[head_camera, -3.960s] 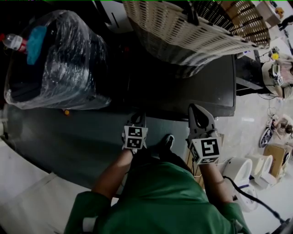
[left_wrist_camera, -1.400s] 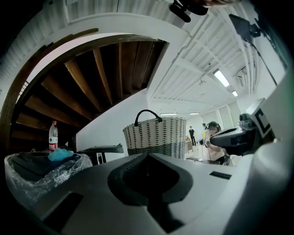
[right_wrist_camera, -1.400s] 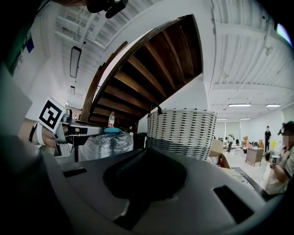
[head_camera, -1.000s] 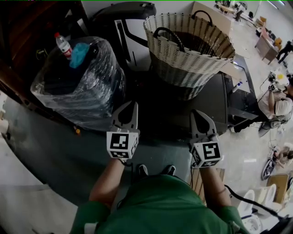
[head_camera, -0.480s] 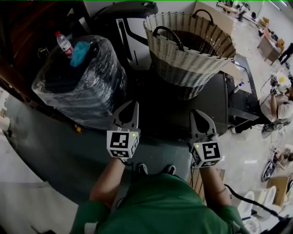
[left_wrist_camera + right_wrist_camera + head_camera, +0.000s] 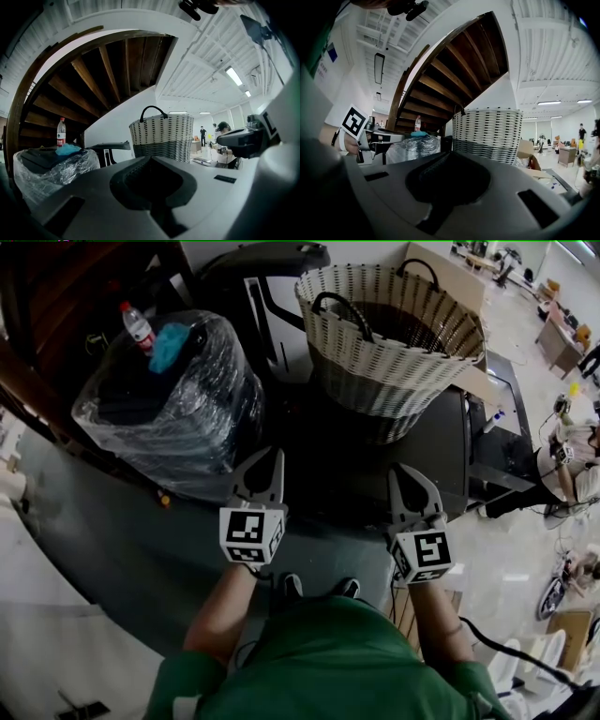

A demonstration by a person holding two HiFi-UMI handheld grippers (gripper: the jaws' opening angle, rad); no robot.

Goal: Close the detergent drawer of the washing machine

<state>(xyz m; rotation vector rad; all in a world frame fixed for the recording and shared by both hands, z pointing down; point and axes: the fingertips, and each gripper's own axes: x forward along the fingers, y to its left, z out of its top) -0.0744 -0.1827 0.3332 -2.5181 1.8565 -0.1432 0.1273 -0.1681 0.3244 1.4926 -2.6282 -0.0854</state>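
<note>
The washing machine shows only as a dark flat top [image 6: 427, 451] in the head view; its front and the detergent drawer are out of sight. My left gripper [image 6: 267, 462] hovers over the machine's near left edge, jaws together with nothing between them. My right gripper [image 6: 410, 476] is held level with it over the near right part of the top, also shut and empty. In the left gripper view the left gripper [image 6: 151, 158] points at the basket. In the right gripper view the right gripper [image 6: 451, 154] does the same.
A large woven basket [image 6: 394, 334] stands on the machine's top. Left of it sits a plastic-wrapped dark bundle [image 6: 169, 409] with a bottle [image 6: 138, 327] on it. Wooden stairs [image 6: 89, 89] rise behind. A person [image 6: 574, 465] is at the far right.
Since four seconds ago both grippers have risen and the view has lifted to take in the whole basket. Over the last second they have stayed nearly still.
</note>
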